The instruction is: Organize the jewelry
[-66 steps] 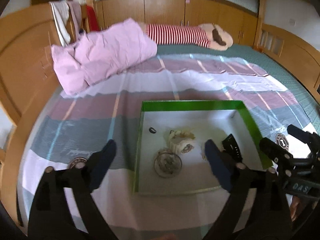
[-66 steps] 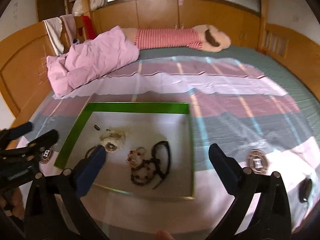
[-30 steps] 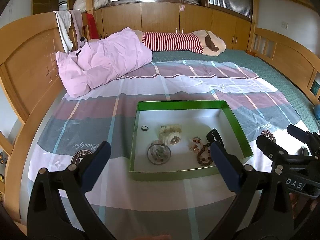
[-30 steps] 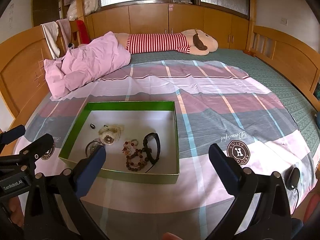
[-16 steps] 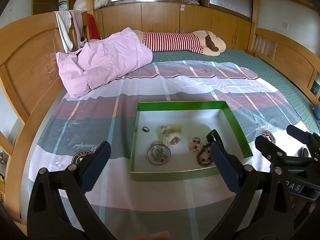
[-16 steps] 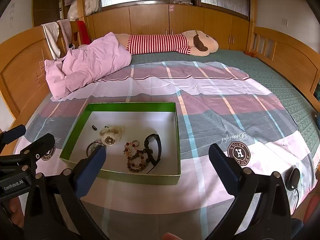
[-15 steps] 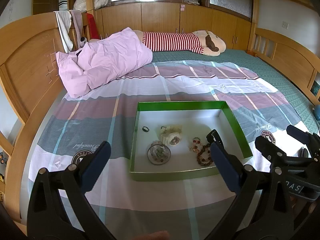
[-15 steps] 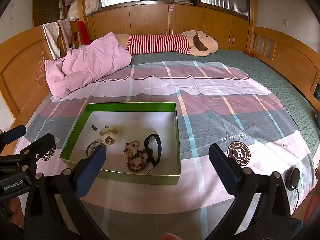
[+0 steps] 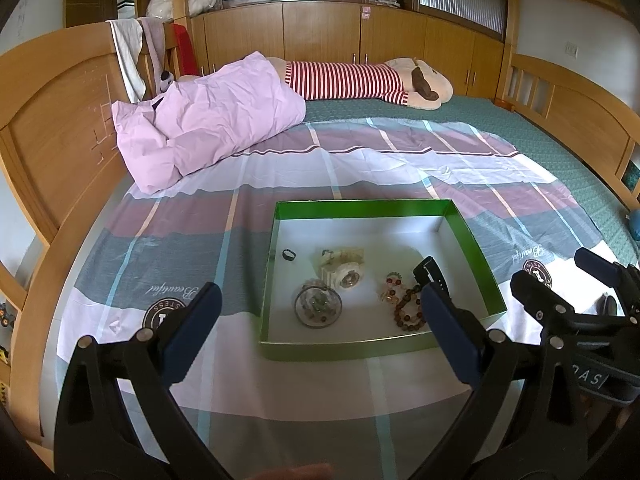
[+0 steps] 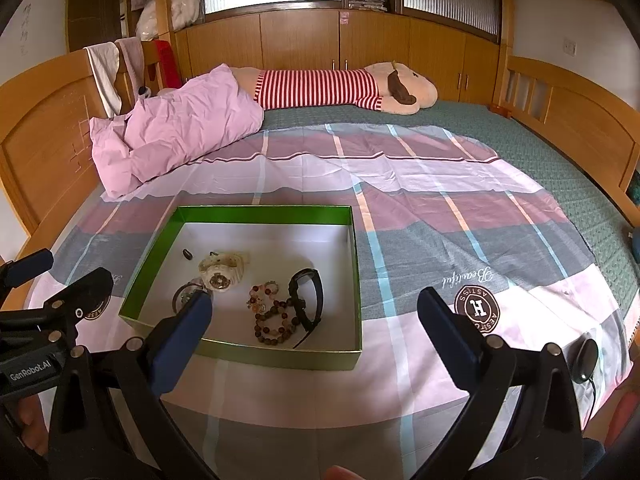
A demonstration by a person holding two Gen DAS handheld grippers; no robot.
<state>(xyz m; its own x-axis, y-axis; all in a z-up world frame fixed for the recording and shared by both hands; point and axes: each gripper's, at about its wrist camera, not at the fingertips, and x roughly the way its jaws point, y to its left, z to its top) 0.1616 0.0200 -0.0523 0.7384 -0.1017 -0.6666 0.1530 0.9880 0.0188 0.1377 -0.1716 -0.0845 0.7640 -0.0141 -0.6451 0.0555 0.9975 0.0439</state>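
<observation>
left hand-held gripper [image 9: 318,318]: jaws wide apart, empty, hovering short of the box's near edge.
right hand-held gripper [image 10: 314,320]: also spread, empty, beside the left one.
green box [image 9: 380,205]: lies flat on the bed [image 9: 280,184]; low walls probably there to corral loose pieces.
jewelry: all inside the box — small ring [image 9: 289,255], white watch [image 9: 345,272], round glass piece [image 9: 318,305], bead bracelets [image 9: 404,304], black band [image 10: 308,294].
status: looks sorted or nearly so; both held clear.
</observation>
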